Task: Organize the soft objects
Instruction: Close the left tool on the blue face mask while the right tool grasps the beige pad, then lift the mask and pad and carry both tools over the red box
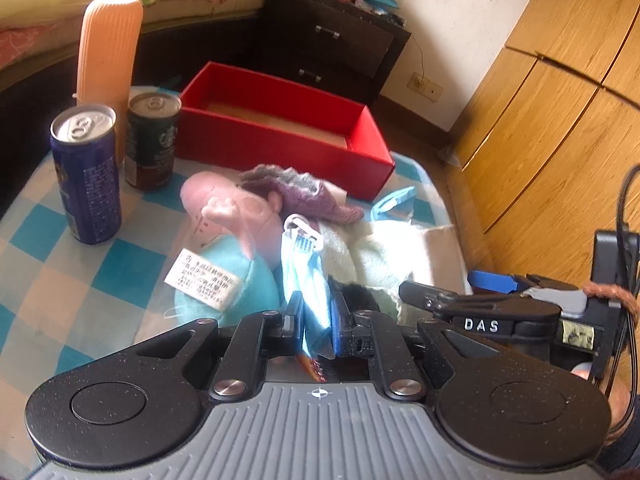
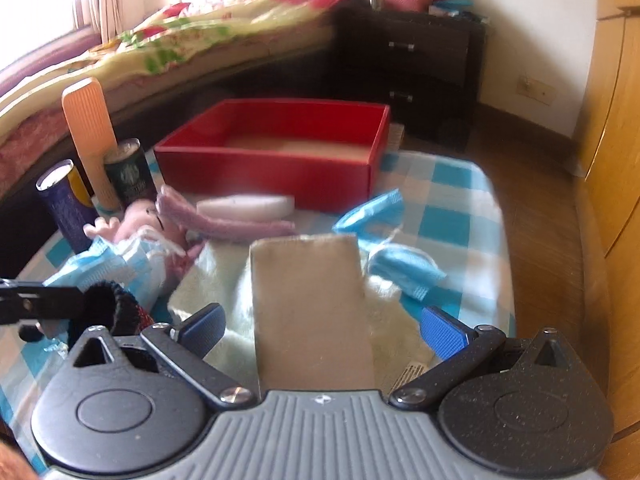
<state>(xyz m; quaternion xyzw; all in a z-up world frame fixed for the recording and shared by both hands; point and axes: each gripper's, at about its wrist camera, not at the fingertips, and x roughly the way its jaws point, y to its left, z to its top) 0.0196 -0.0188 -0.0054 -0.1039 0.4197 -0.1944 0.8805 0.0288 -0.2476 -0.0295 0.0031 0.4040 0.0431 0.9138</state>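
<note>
Both grippers are working over the checked cloth. Left gripper is clamping a blue mask, jaws nearly closed on it, and is holding it raised above the pile. Right gripper is hanging with its jaws spread wide over a tan sponge, which is lying between its blue pads without being pinched, on a pale towel.

Little looks done so far: the red box at the far edge is showing only its bare floor. Still waiting on the cloth are a pink-and-teal plush, a purple knit piece, the towel, the sponge and two more masks. My guess is the hard things stay out.

Reading left to right: the blue can has print too small to make out; the dark can is wearing what looks like the Starbucks roundel; the plush's white tag carries Chinese print I cannot read; "DAS" is stamped on the right gripper's arm.
</note>
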